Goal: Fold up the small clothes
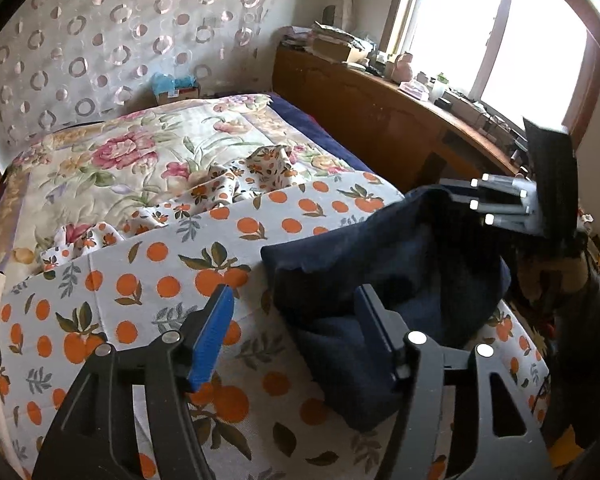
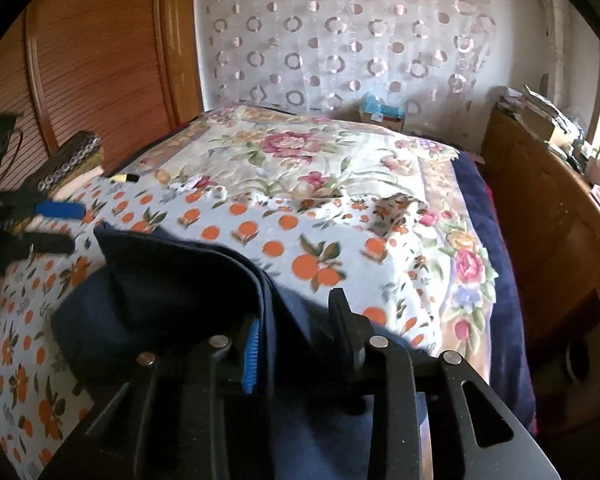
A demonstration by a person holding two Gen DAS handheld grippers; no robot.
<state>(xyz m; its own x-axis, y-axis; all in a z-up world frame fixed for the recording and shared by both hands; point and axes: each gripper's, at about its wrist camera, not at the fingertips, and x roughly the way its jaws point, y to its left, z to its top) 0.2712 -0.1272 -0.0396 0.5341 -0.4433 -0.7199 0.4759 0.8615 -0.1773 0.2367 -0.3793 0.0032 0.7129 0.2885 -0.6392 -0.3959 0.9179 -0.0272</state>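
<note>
A navy blue garment [image 1: 380,264] lies bunched and partly folded on the orange-print sheet [image 1: 140,280] of the bed. My left gripper [image 1: 296,312] is open just above the sheet at the garment's left edge; its right finger [image 1: 374,320] rests over the cloth, while its blue-padded left finger is over bare sheet. In the right wrist view the garment [image 2: 172,292] shows a thick folded edge running between the jaws of my right gripper [image 2: 298,332]. Those jaws stand apart, with the right one clear of the cloth. The left gripper [image 2: 56,226] appears at the far left.
A crumpled orange-print cloth [image 1: 268,164] lies on the floral quilt [image 1: 140,140] further up the bed. A wooden ledge [image 1: 400,92] under the window carries several cluttered items. A wooden wardrobe [image 2: 100,60] stands left of the bed. A yellow-black marker [image 2: 124,178] lies near it.
</note>
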